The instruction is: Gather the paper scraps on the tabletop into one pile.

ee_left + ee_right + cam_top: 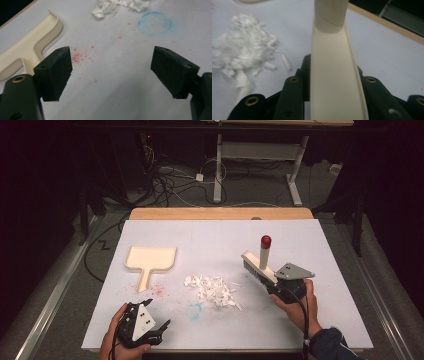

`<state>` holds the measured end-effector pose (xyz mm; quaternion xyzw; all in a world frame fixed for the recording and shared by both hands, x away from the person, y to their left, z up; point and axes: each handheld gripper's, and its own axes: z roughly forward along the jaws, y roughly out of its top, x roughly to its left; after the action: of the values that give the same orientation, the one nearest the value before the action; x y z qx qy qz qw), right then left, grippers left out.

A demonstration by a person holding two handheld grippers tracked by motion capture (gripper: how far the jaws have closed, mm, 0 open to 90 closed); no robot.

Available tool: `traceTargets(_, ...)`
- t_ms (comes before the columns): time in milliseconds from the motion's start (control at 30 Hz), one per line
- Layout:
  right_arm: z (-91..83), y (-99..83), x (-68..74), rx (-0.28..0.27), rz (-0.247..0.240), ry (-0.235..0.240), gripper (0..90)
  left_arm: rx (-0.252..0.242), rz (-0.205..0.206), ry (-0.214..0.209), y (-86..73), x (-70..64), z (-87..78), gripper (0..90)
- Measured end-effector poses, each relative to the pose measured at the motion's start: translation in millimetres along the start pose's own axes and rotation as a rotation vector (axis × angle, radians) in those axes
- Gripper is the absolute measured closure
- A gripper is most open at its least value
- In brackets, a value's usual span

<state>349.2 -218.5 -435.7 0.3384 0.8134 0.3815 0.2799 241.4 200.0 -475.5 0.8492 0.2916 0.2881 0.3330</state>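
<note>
A cream dustpan [150, 258] lies flat at the table's left, handle toward me; its handle and rim [32, 42] show in the left gripper view. A pile of white paper scraps [212, 289] [244, 55] sits mid-table. My right gripper [274, 284] [334, 85] is shut on the end of a cream brush [257, 266] [334, 70], bristles down, just right of the pile; its red-tipped handle [265, 241] stands upright. My left gripper [156, 314] [112, 72] hovers open with nothing between its jaws near the front left edge, in front of the dustpan handle.
The white table sheet [310, 320] carries a faint blue chalk ring [195, 310] [155, 23] and red specks [157, 290] [80, 56] between dustpan and pile. A wooden edge [220, 213] runs along the far side. Beyond it are floor cables and a table frame [295, 175].
</note>
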Motion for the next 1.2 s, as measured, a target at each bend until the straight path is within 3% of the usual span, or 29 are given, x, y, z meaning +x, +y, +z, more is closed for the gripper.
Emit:
traceTargets(67, 9.2, -6.7, 4.5, 0.029, 0.018, -0.011, 69.2, -0.002, -0.003, 0.000, -0.3, 0.4, 0.0, 16.5)
traceTargets(133, 12.8, -7.3, 12.7, 0.022, 0.016, -0.011, 69.2, -0.002, -0.002, 0.000, -0.3, 0.5, -0.1, 16.5)
traceTargets(267, 18.7, 0.9, 33.6, 0.011, 0.049, 0.043, 69.1, -0.001, 0.002, -0.001, -0.1, 0.8, -0.4, 16.5)
traceTargets(500, 41.1, 19.3, 76.0, -0.010, 0.060, 0.049, 69.0, -0.003, 0.001, -0.006, 0.0, 1.2, 0.7, 16.5)
traceTargets(733, 56.8, 35.9, 97.6, -0.050, 0.068, 0.069, 69.1, -0.009, 0.001, -0.005, -0.1, 1.5, 0.3, 16.5)
traceTargets(867, 52.6, 41.4, 92.2, -0.069, 0.036, 0.043, 69.1, -0.011, -0.007, -0.005, -1.1, 1.9, -0.3, 16.5)
traceTargets(1033, 29.2, 41.5, 65.6, -0.103, 0.083, 0.098, 69.0, -0.010, -0.008, -0.005, -0.9, 1.5, -0.3, 16.5)
traceTargets(1200, -4.7, 32.2, 38.5, -0.100, 0.039, 0.180, 69.0, -0.007, 0.000, -0.001, -0.1, 0.1, -1.0, 16.5)
